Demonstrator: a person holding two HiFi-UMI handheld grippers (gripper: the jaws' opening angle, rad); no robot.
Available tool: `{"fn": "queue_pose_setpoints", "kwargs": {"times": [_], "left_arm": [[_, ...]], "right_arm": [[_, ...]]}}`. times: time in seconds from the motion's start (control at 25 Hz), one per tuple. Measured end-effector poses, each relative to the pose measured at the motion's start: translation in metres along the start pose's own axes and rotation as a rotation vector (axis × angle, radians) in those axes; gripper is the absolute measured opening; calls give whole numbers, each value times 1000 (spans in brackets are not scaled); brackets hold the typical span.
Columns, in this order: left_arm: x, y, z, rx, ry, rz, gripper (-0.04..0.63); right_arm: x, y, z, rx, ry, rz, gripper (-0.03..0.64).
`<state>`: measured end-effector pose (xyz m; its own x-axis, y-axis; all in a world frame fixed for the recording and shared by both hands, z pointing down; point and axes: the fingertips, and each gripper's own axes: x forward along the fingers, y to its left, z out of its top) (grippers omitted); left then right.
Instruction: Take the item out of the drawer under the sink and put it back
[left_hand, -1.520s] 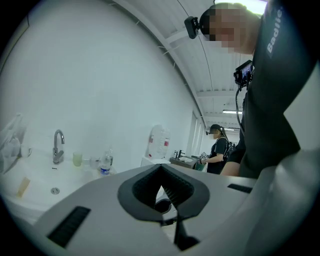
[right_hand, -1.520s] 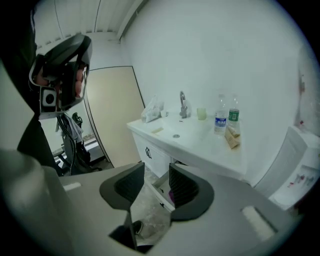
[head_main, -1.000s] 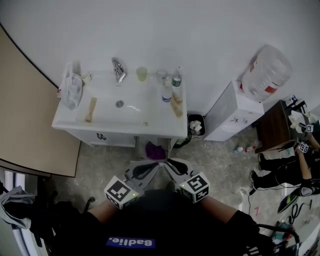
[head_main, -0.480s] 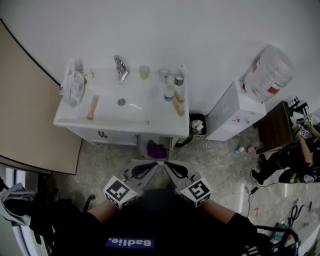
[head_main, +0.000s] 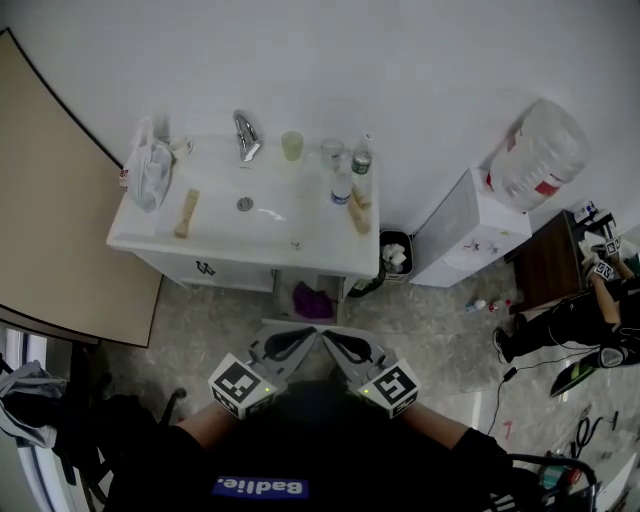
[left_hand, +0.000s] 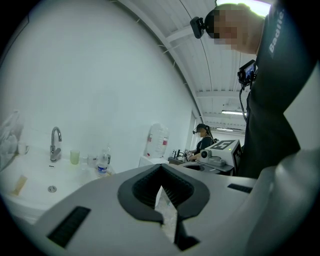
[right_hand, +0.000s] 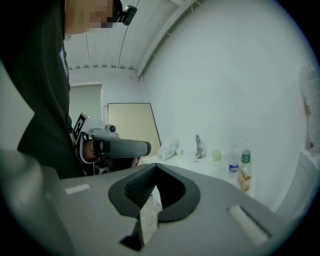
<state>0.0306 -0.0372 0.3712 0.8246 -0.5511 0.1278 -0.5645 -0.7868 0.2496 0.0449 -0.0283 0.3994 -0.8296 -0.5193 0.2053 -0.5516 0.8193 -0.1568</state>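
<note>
The white sink cabinet (head_main: 330, 262) stands against the far wall; its drawer front (head_main: 205, 268) with a small dark handle sits shut under the basin. A purple item (head_main: 312, 300) lies on the floor in the gap beneath the cabinet. My left gripper (head_main: 316, 331) and right gripper (head_main: 327, 334) hover side by side close to my body, well short of the cabinet, tips almost meeting. Both are shut with nothing between the jaws, as the left gripper (left_hand: 161, 169) and right gripper (right_hand: 156, 167) views confirm.
On the sink top are a faucet (head_main: 243, 135), a cup (head_main: 291, 145), two bottles (head_main: 343, 185), a plastic bag (head_main: 150, 170) and a wooden brush (head_main: 185, 213). A bin (head_main: 393, 252) and a water dispenser (head_main: 470, 225) stand to the right; a brown panel (head_main: 60, 230) leans at the left.
The right gripper's marker cube has slid slightly lower in the head view and the sink has shifted a touch to the right. The left gripper has stayed put.
</note>
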Motion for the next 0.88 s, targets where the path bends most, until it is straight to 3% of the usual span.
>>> {"fn": "queue_pose_setpoints", "kwargs": {"times": [0.88], "left_arm": [[-13, 1, -2, -8, -5, -3, 5]], "right_arm": [[4, 7, -4, -10, 7, -19, 2]]}}
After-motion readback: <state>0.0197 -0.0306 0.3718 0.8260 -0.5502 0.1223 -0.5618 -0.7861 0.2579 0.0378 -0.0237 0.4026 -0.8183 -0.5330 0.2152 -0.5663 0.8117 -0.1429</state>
